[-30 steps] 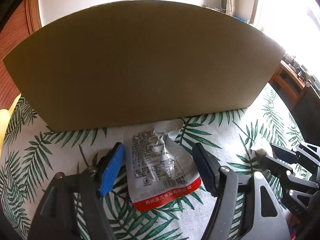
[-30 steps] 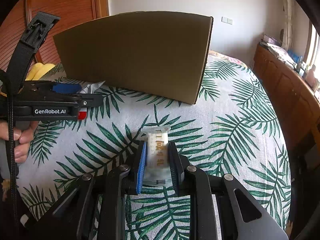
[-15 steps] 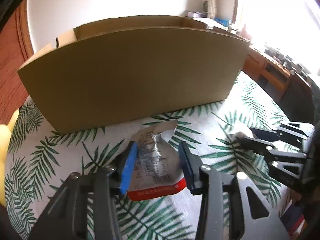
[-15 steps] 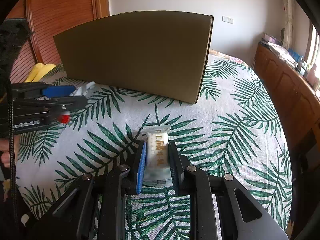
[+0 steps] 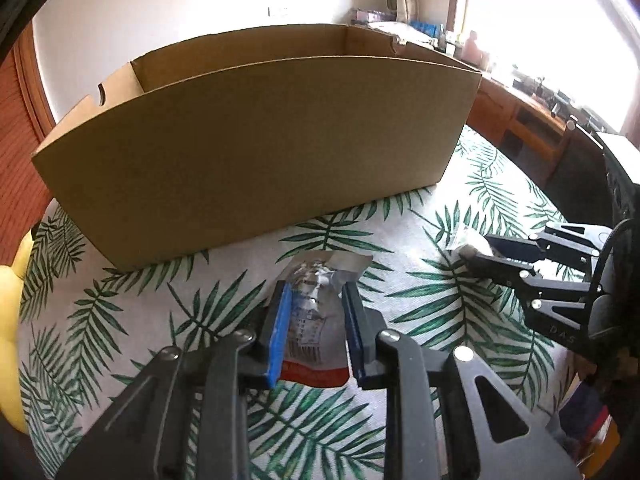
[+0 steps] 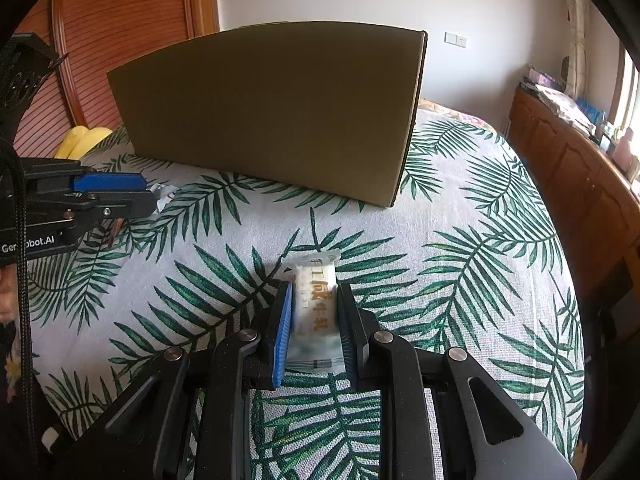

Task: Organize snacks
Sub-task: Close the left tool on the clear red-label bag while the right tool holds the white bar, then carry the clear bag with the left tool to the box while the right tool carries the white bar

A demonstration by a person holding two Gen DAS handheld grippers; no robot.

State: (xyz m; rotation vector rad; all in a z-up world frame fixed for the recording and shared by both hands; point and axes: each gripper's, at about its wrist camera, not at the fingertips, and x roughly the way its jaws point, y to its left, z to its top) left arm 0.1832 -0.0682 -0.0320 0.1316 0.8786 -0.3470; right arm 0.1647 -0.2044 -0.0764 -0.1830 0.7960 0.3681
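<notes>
I close my left gripper (image 5: 316,328) on the crinkled silver pouch with a red band (image 5: 316,320) | right gripper (image 6: 314,320) clamped on the white nougat bar (image 6: 314,304) | open brown cardboard box (image 5: 248,136) stands far | neither snack boxed yet, I judge.

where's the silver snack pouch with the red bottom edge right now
In the left wrist view the silver pouch sits between the closing jaws of the left gripper, just in front of the cardboard box, above the palm-leaf tablecloth.
</notes>
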